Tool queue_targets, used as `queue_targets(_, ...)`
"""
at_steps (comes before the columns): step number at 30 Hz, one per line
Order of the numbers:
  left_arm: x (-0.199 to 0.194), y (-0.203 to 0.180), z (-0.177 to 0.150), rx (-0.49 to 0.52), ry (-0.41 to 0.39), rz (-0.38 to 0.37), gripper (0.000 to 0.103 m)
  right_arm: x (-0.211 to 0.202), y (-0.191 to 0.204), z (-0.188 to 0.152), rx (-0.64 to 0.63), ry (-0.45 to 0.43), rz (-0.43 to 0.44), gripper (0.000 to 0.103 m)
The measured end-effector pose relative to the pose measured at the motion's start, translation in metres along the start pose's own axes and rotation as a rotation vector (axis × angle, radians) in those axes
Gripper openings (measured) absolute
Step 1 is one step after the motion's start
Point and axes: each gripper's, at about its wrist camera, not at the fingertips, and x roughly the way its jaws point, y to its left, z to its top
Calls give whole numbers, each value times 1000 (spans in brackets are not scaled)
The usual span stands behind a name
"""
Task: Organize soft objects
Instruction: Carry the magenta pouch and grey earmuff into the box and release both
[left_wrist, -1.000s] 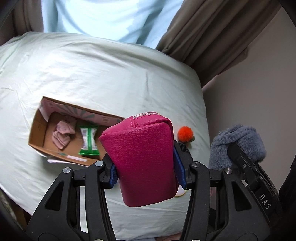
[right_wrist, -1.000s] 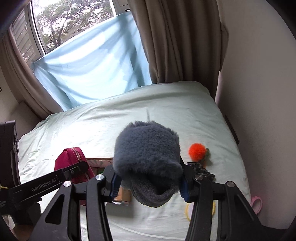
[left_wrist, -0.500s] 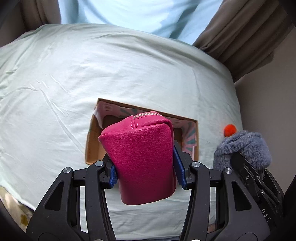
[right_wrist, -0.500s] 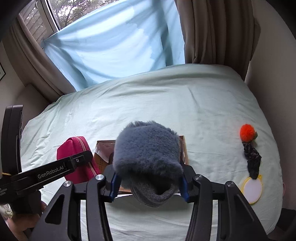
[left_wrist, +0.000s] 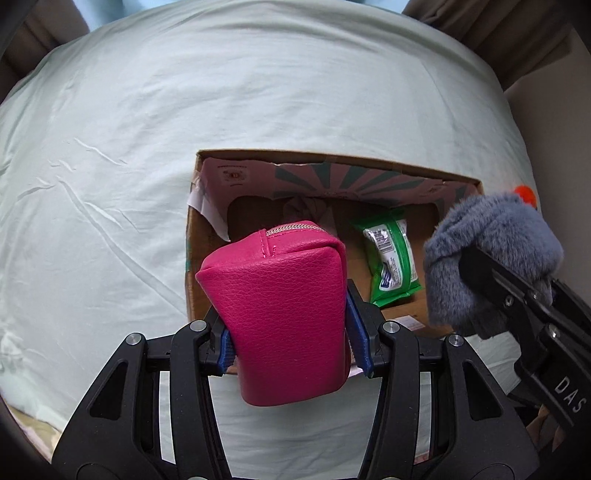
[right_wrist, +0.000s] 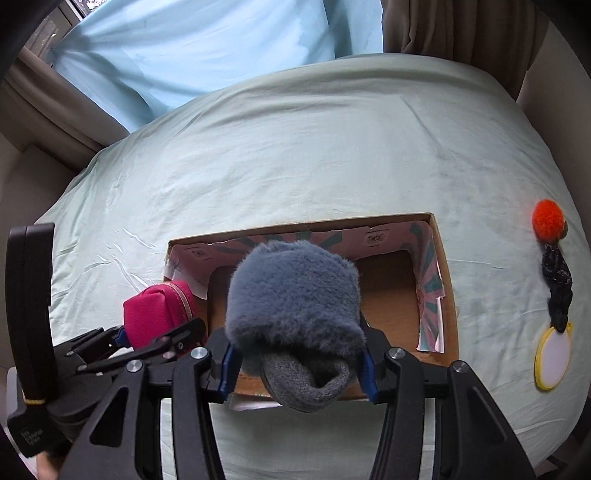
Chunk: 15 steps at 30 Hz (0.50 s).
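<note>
My left gripper (left_wrist: 291, 332) is shut on a magenta zip pouch (left_wrist: 280, 310) and holds it above the near left part of an open cardboard box (left_wrist: 192, 266) on the bed. My right gripper (right_wrist: 295, 354) is shut on a grey fluffy slipper (right_wrist: 295, 291), held above the box's near middle (right_wrist: 447, 295). The slipper also shows at the right of the left wrist view (left_wrist: 491, 254). The pouch shows at the left of the right wrist view (right_wrist: 155, 314). Inside the box lie a green wipes pack (left_wrist: 391, 258) and a crumpled cloth (left_wrist: 306, 208).
The box sits on a pale green bedsheet (right_wrist: 295, 147). To its right on the sheet lie an orange pompom (right_wrist: 547, 219), a dark scrunchie (right_wrist: 557, 288) and a round yellow-rimmed mirror (right_wrist: 553, 358). Curtains and a wall stand behind and to the right.
Both grippers have moved over the box with their loads still held. The box now lies directly under the pouch and the slipper, and looks nearer.
</note>
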Motion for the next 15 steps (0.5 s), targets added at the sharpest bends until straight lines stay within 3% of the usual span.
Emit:
queue_targets(6,32,-11,3,79,67,27,46,35,-7,17,45,88,12,47)
queue_targets(13,48,-29,11,178,91,52,45,57,-11,32,53,136,38,48)
queue_targets(14,50,-31,12,190,92,53,47,59,-12,34,56,142,46,48)
queue_targets(15,51,-32,12,202,91,51,56,61,-12,35,60,153,59,50)
